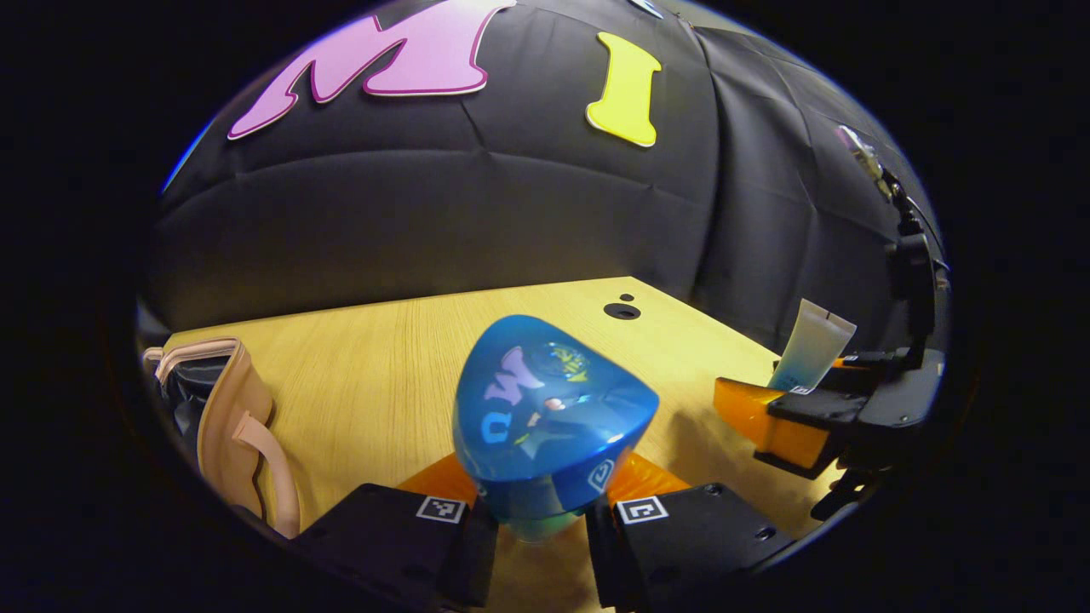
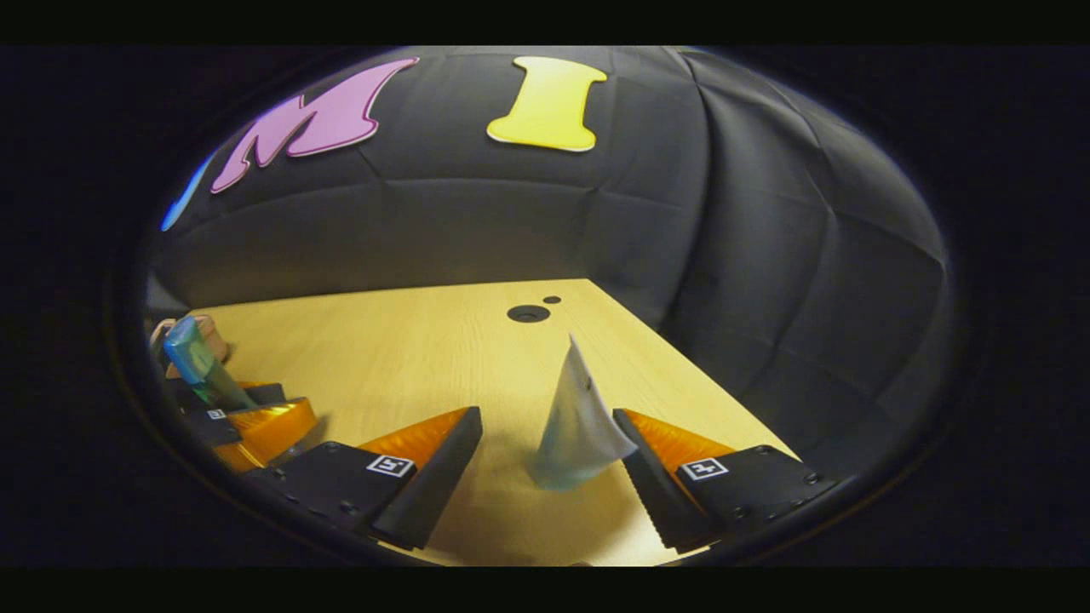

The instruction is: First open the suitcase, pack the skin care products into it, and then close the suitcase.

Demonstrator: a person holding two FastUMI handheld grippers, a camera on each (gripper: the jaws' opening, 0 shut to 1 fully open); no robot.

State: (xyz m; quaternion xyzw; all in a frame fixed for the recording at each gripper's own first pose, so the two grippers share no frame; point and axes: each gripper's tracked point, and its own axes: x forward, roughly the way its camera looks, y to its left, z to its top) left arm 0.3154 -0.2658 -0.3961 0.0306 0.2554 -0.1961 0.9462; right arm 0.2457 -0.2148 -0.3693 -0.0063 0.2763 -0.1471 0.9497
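- Between the fingers of the left gripper (image 1: 541, 545), at the near edge of the left gripper view: a blue translucent bottle (image 1: 545, 409), clamped low on its body by both pads and held above the wooden table (image 1: 383, 358).
- Farther right in that same view: the right gripper (image 1: 817, 409) with a pale squeeze tube (image 1: 813, 345) standing up from it.
- Seen from the right gripper view: jaws set wide, the tube (image 2: 575, 417) leaning against the right finger alone, clear of the left finger; crimped end pointing up and away.
- At the far left of the left gripper view: a beige suitcase (image 1: 230, 426) lying at the table's left edge, dark lining showing at its open side.
- Likely handling of the bottle: rigid glossy plastic, probably slippery under the pads; best taken across the narrower lower body, as now, not on the broad rounded top.
- Likely handling of the tube: soft, light, apt to buckle or slide; safest pinched across the flat body near the cap end, with both fingers on it.
- Hard to make out: the bottle's base, hidden behind the fingers; the tube's cap end, blurred; most of the suitcase, cut off at the edge, so how far open cannot be told.
- Also small and dim at the left of the right gripper view: the left gripper (image 2: 247, 417) with the bottle (image 2: 197, 362).
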